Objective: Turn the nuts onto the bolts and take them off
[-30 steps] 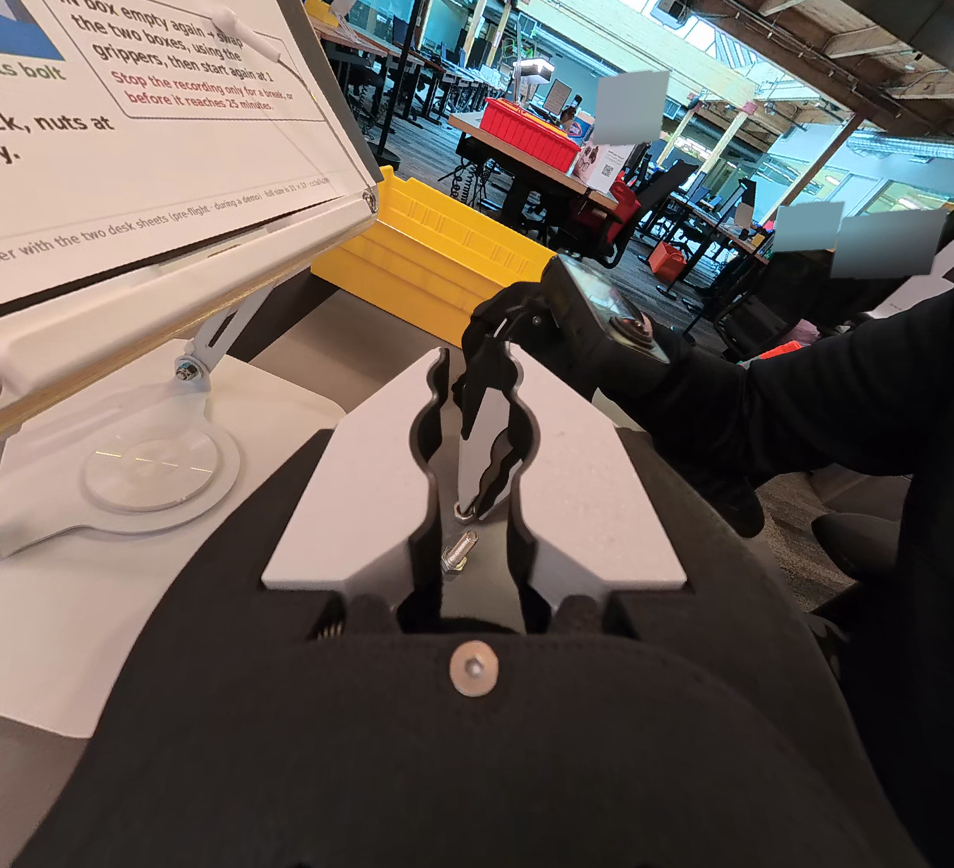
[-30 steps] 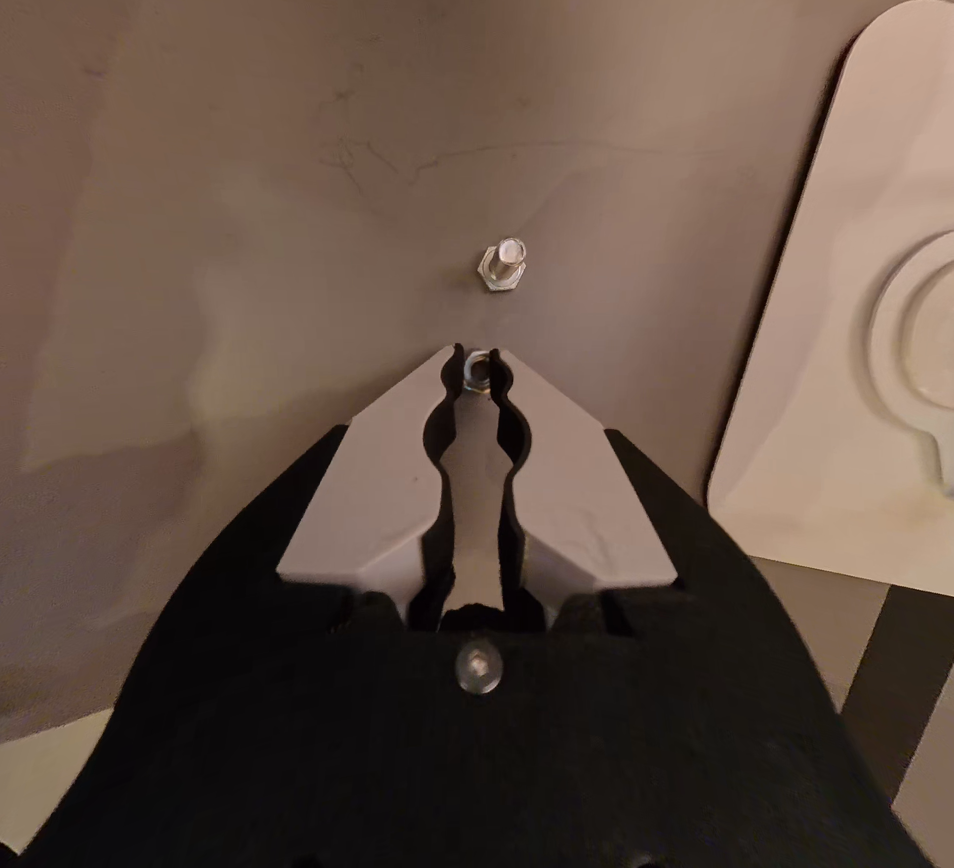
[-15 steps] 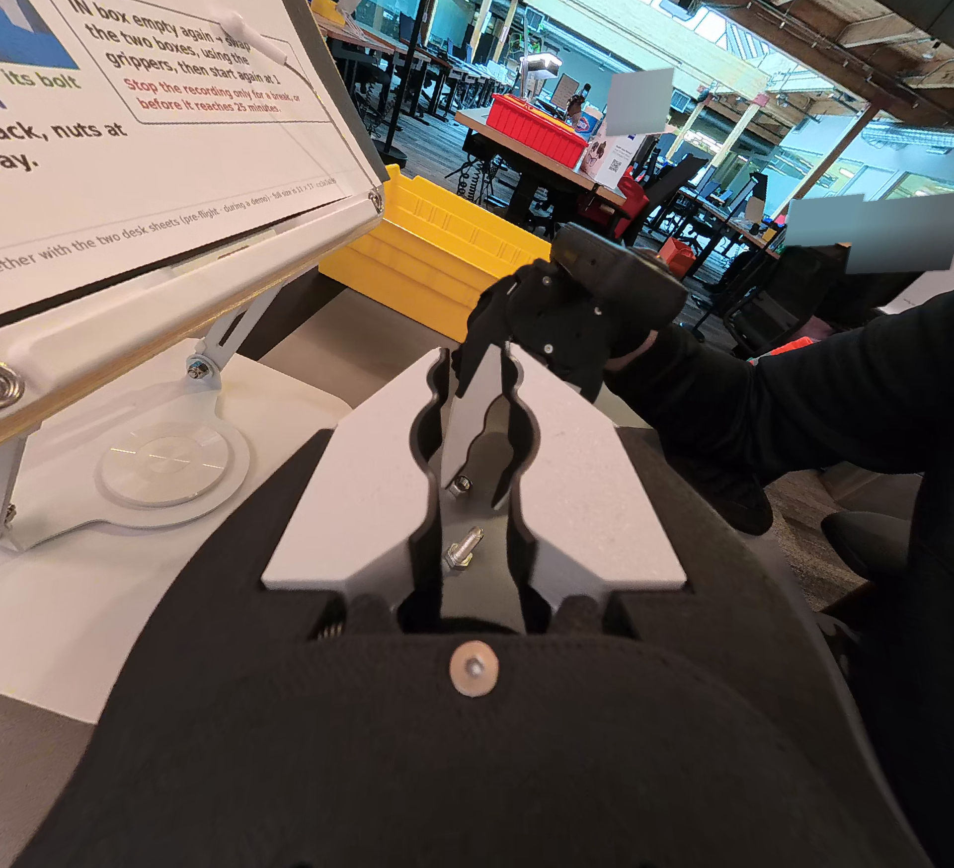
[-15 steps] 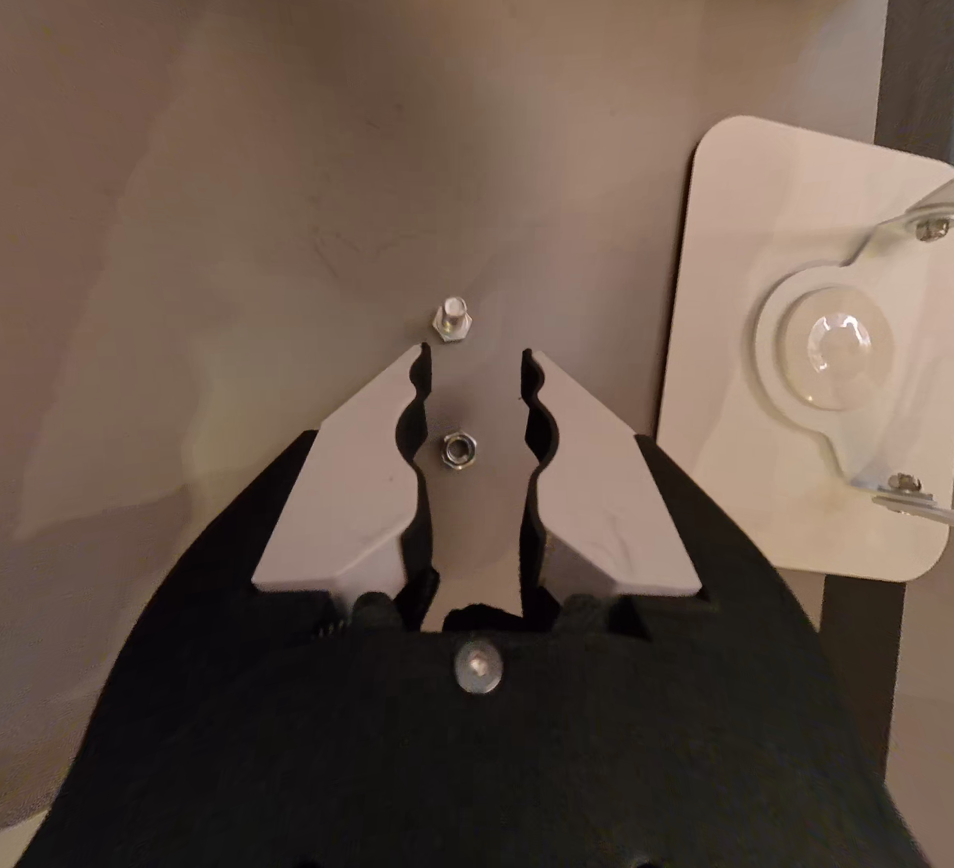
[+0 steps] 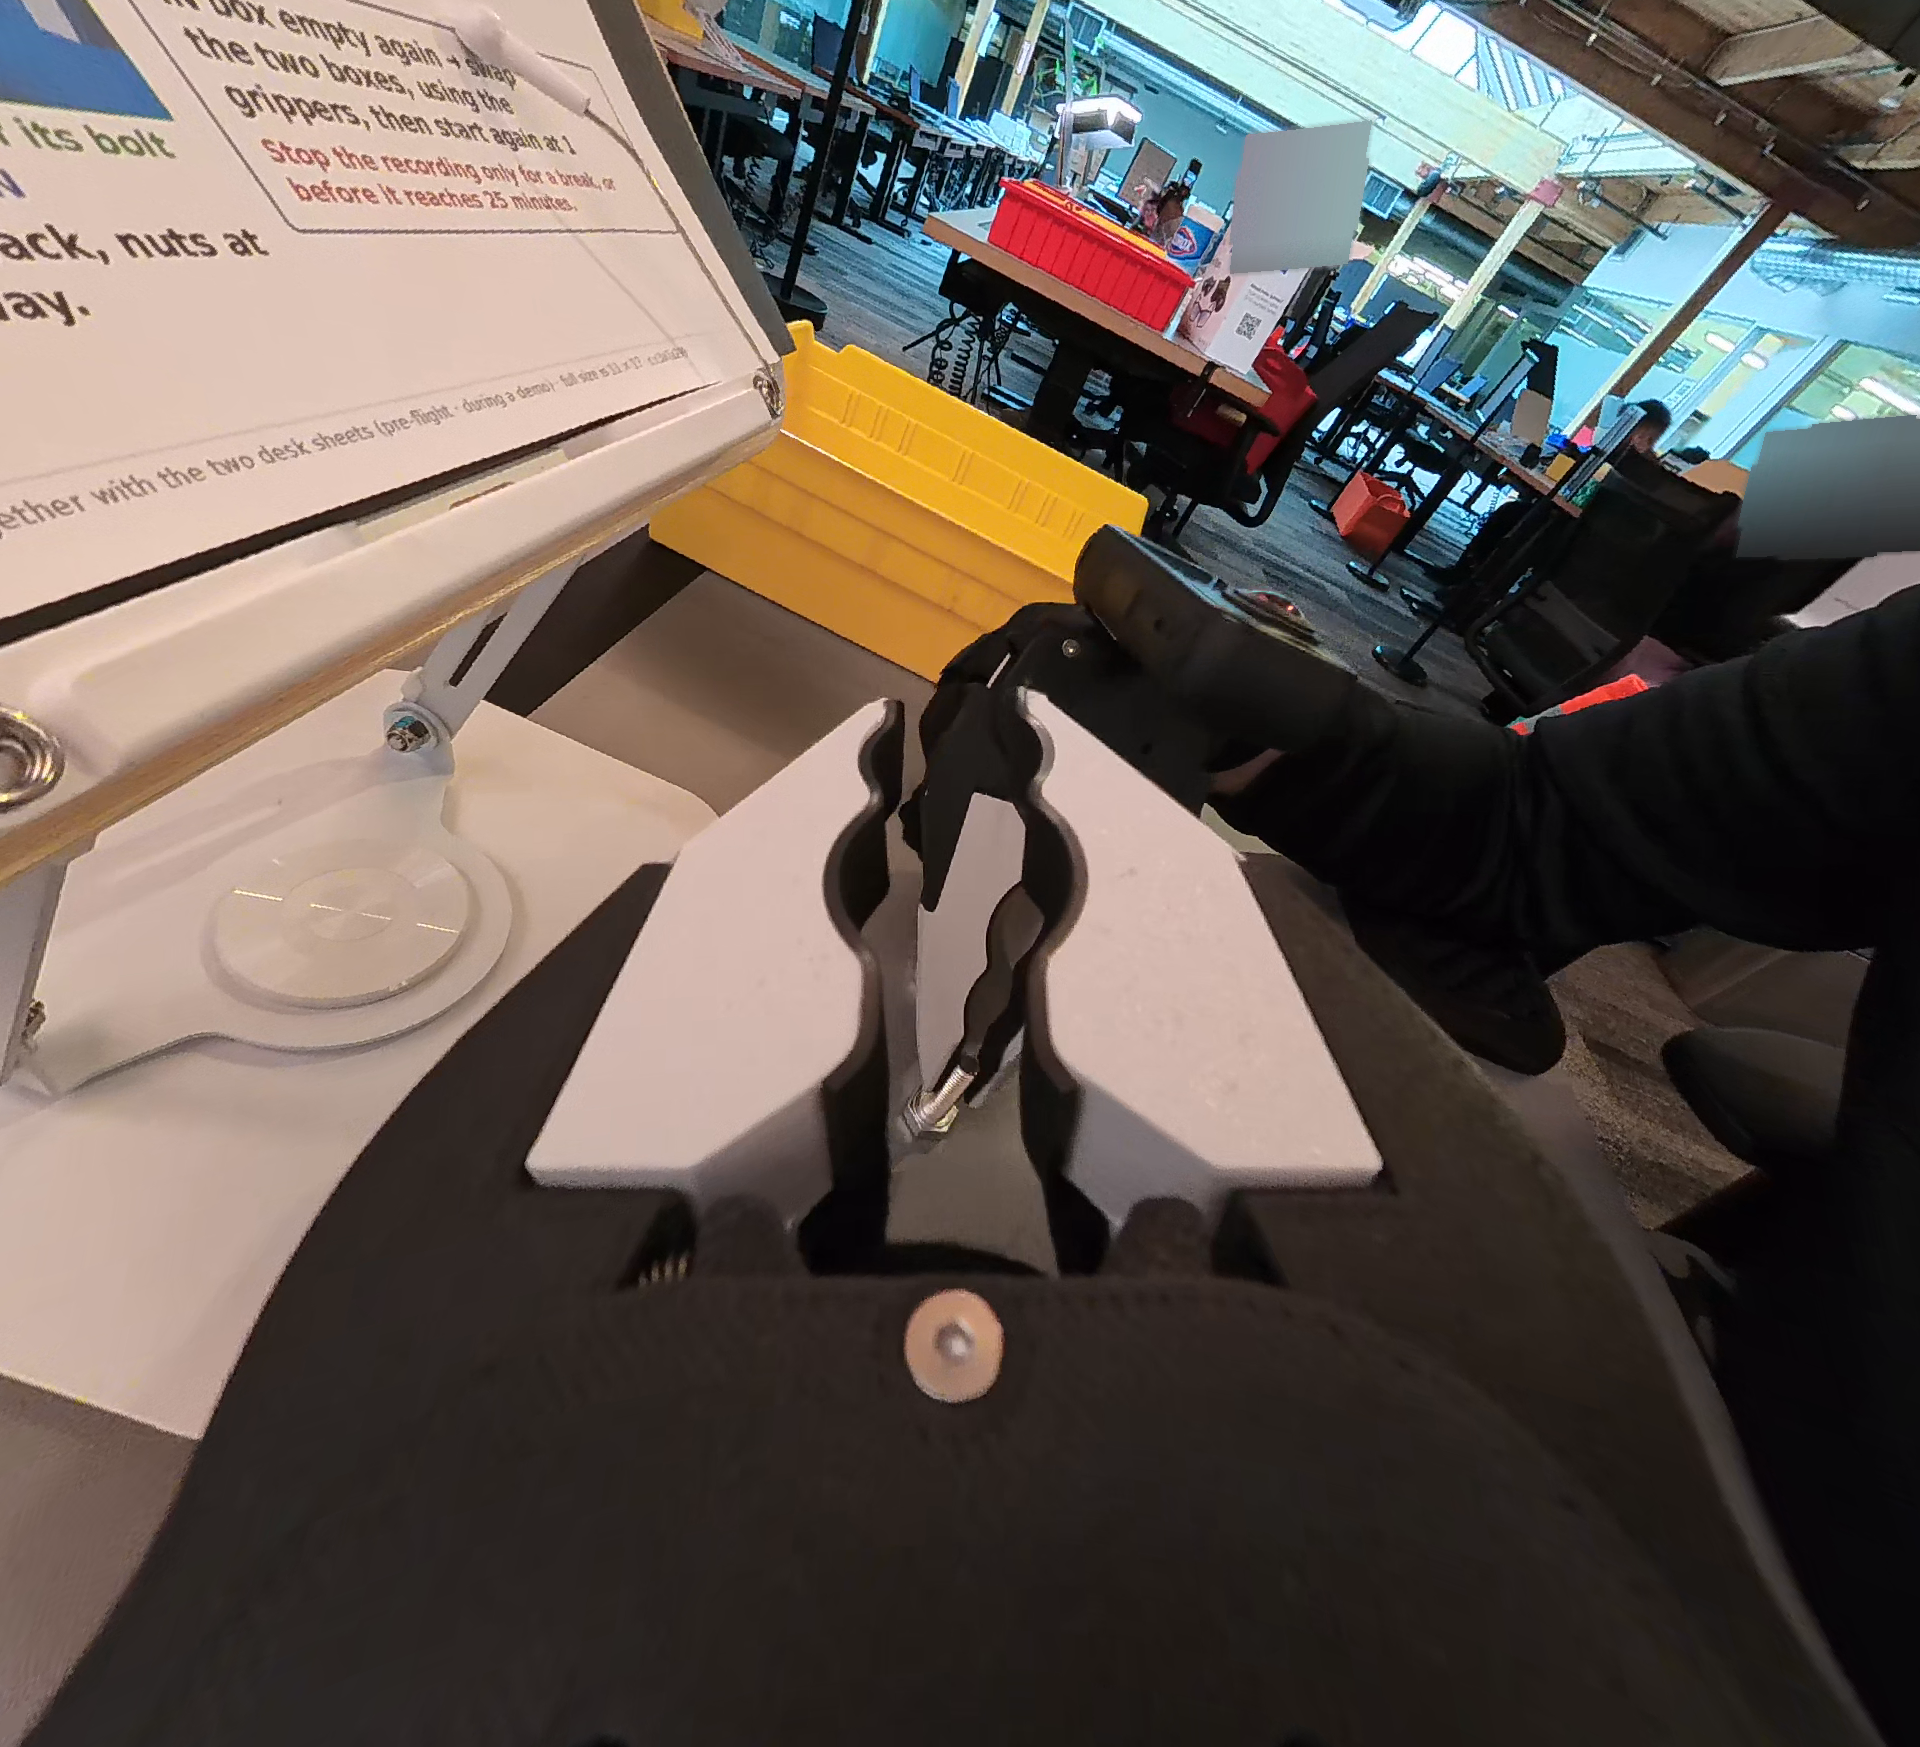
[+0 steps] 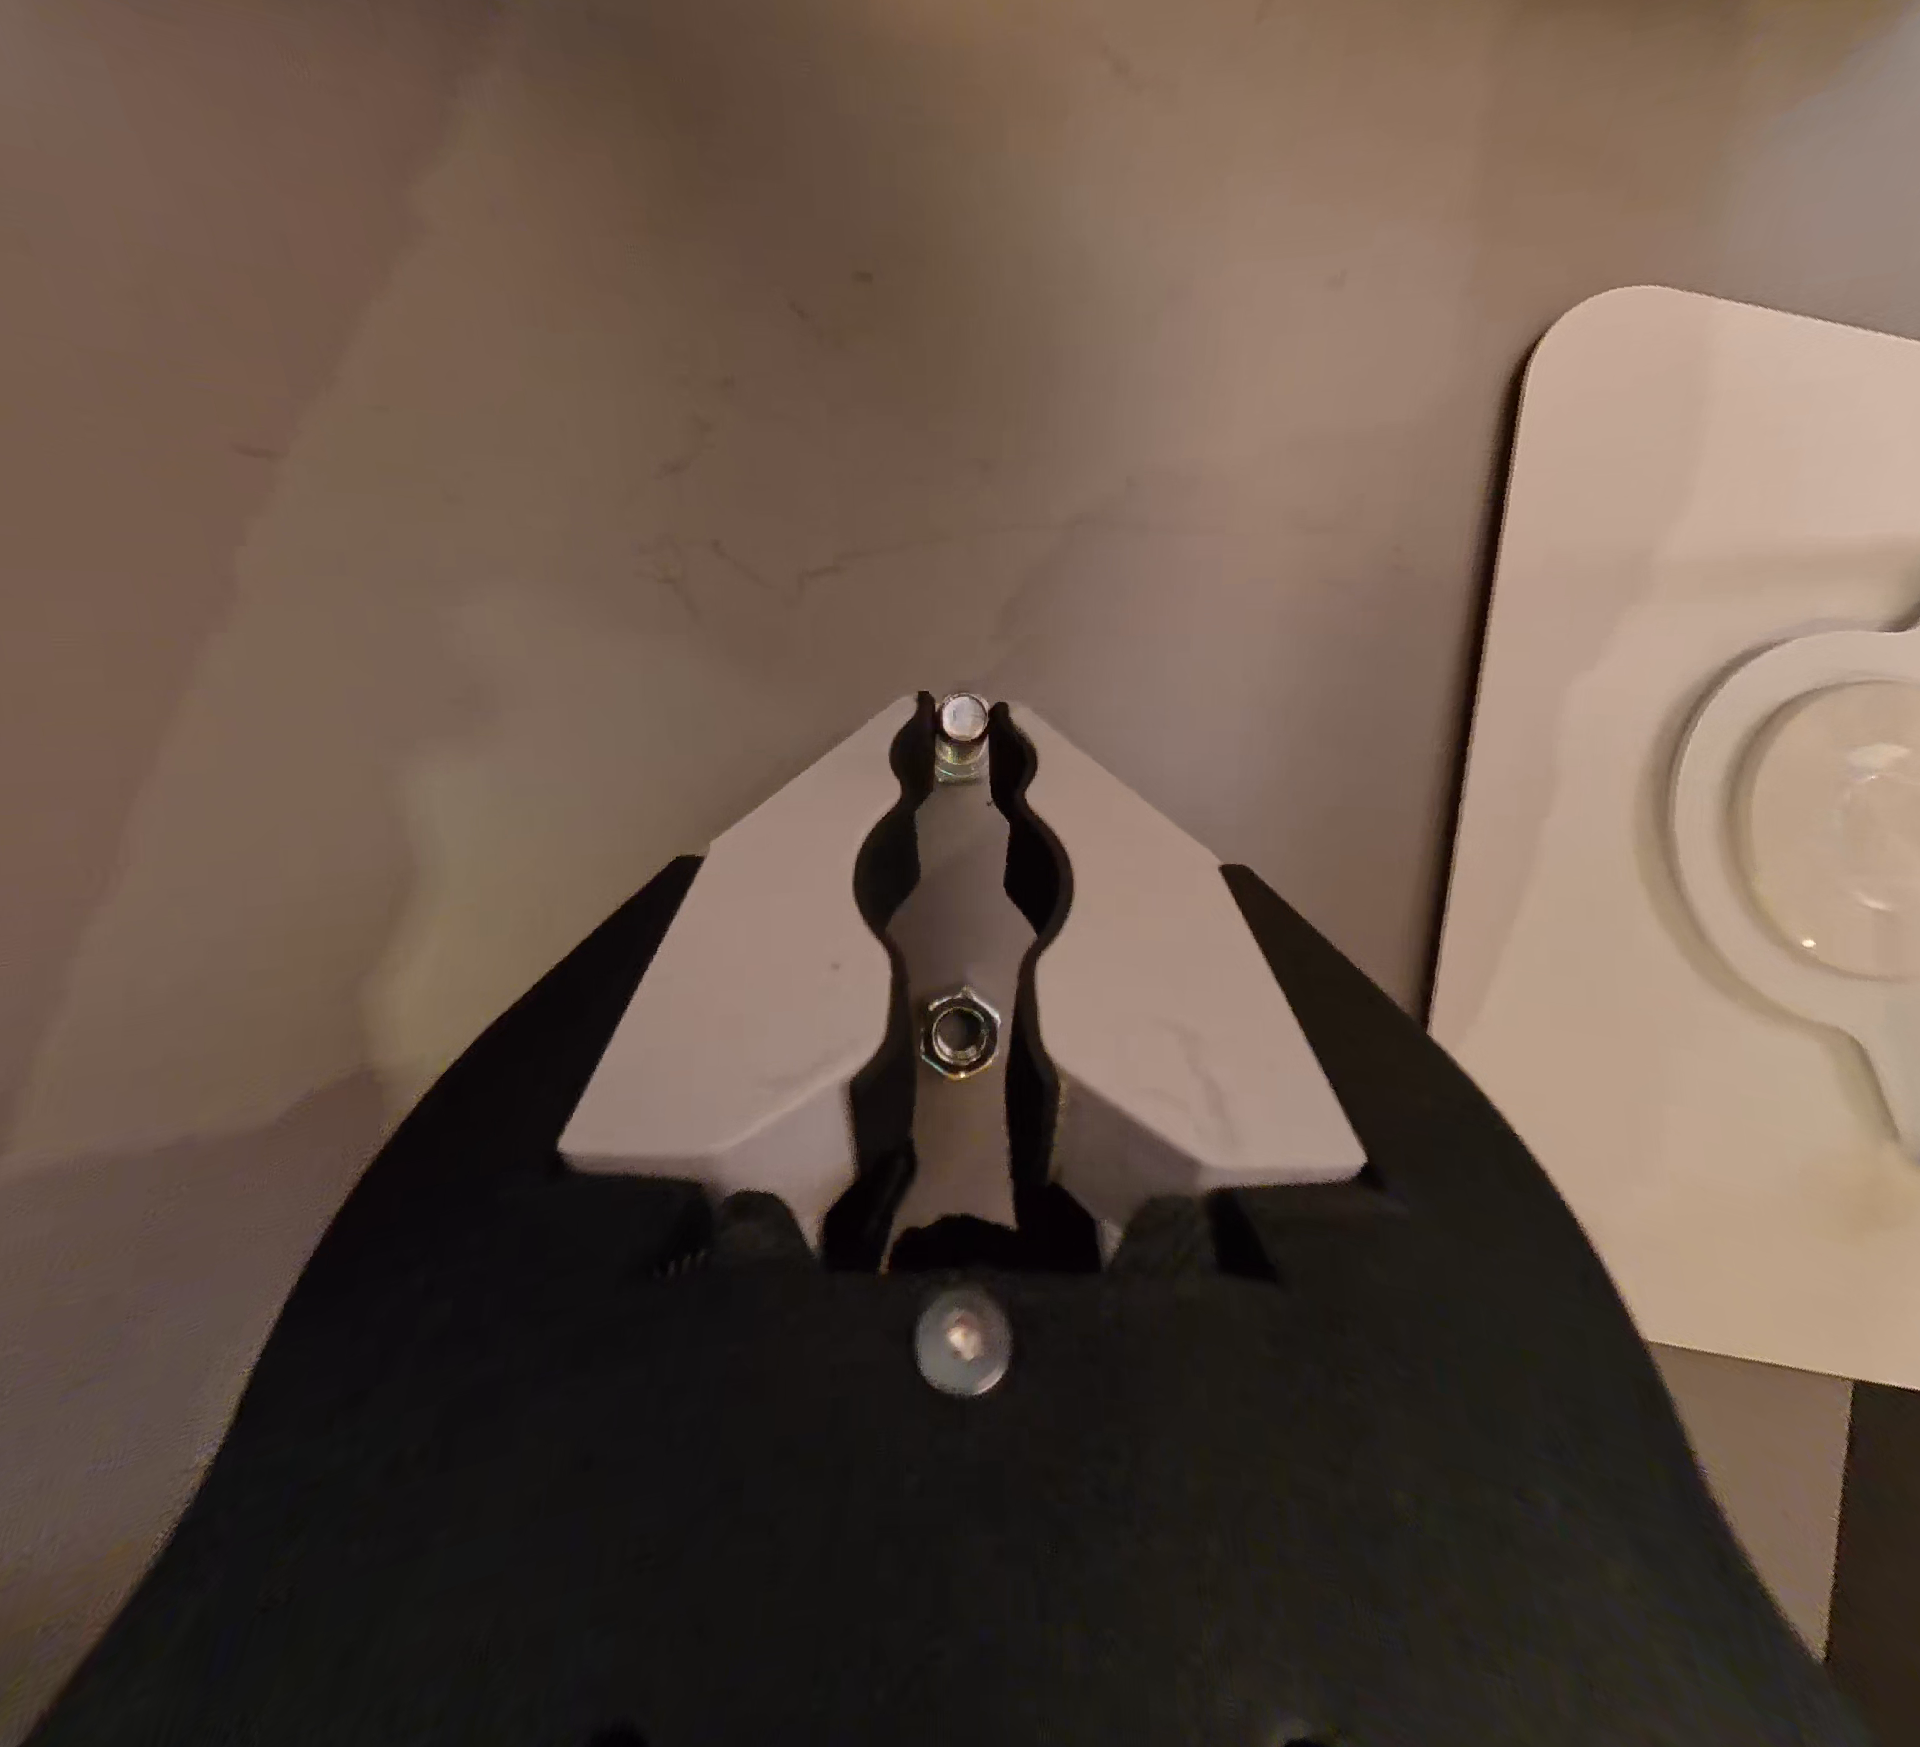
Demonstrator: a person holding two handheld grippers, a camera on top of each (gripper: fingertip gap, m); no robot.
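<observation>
Left wrist view, our left gripper [image 5: 956, 741]: we see its white fingers standing apart, holding nothing, low over the grey table [image 5: 748, 689].
Left wrist view, bolt [image 5: 940, 1097]: it leans tilted on the table in the gap between our left fingers, its threaded end caught at the tips of the right gripper [image 5: 971, 1069], which reaches down from beyond.
Left wrist view, change: half a second ago the right gripper hung over the nut with the bolt free in front of it; now its tips are down at the bolt.
Left wrist view, writing: a printed instruction sheet [image 5: 312, 170] on a white stand [image 5: 343, 908] carries black, red and green text, which we leave unread; a yellow bin [image 5: 904, 492] sits behind it.
Right wrist view, our right gripper [image 6: 961, 710]: its fingertips are nearly together, clamped on the bolt [image 6: 959, 743], which we see end-on.
Right wrist view, nut [image 6: 958, 1032]: it lies flat on the table [image 6: 727, 347], loose, farther back between the fingers and touching neither that we can tell.
Right wrist view, change: earlier the fingers were spread wide with the bolt just beyond the tips; now they have narrowed around it.
Right wrist view, writing: none that we can read; the stand's white base [image 6: 1621, 658] lies to the right.
</observation>
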